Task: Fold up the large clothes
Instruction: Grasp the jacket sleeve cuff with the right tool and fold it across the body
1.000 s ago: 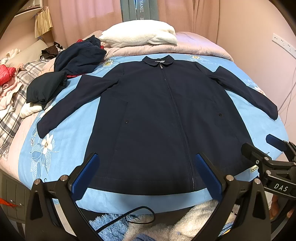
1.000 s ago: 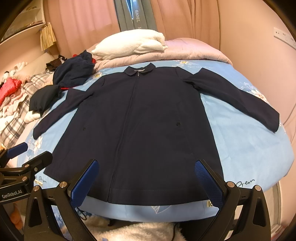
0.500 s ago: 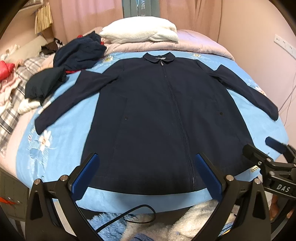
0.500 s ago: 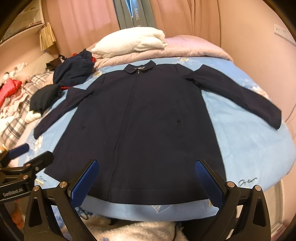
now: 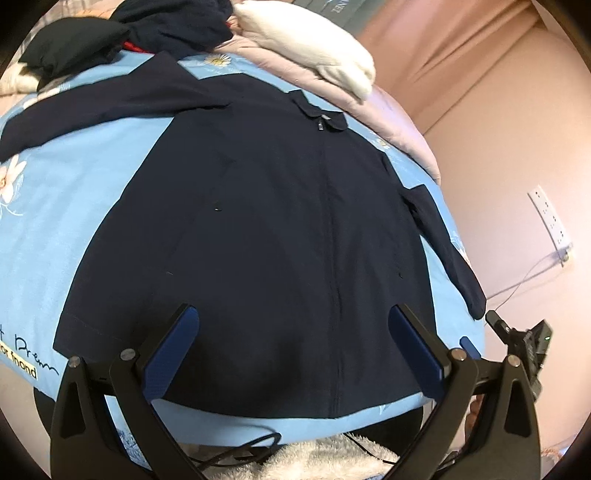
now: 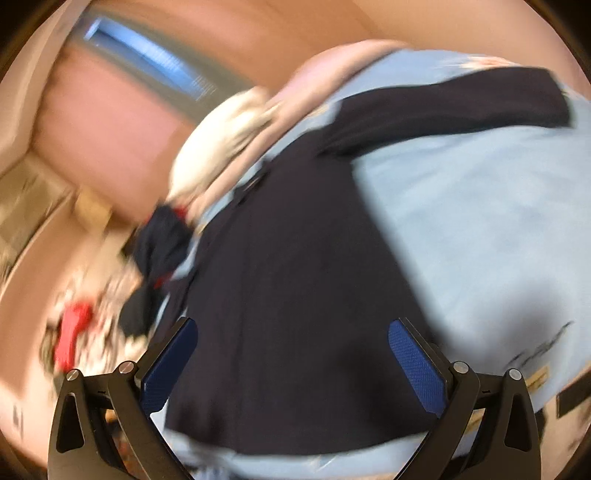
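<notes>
None of the folding looks done yet: the navy jacket (image 5: 280,229) lies spread flat, front up and zipped, on the blue flowered sheet (image 5: 74,206) of the bed, collar toward the pillows and hem near the foot edge. One sleeve (image 5: 92,107) stretches out across the sheet on the left of the left wrist view, the other sleeve (image 5: 443,243) runs down along the right edge of the bed; neither is turned in over the body. The left gripper (image 5: 295,350) hangs over the hem with its blue pads wide apart and nothing between them. The right gripper (image 6: 293,363) is likewise spread and empty, near the hem on the jacket's other side; its view is heavily smeared and tilted, so I can't say whether it touches the cloth. A white blanket (image 5: 314,48) sits on pinkish bedding at the head of the bed, and a heap of other dark clothes (image 5: 129,33) lies beyond the far sleeve, well clear of the jacket. As I judge it, the whole job remains: bring each sleeve in across the chest, then fold the body up from the hem. The cloth seems smooth enough to start straight away.
</notes>
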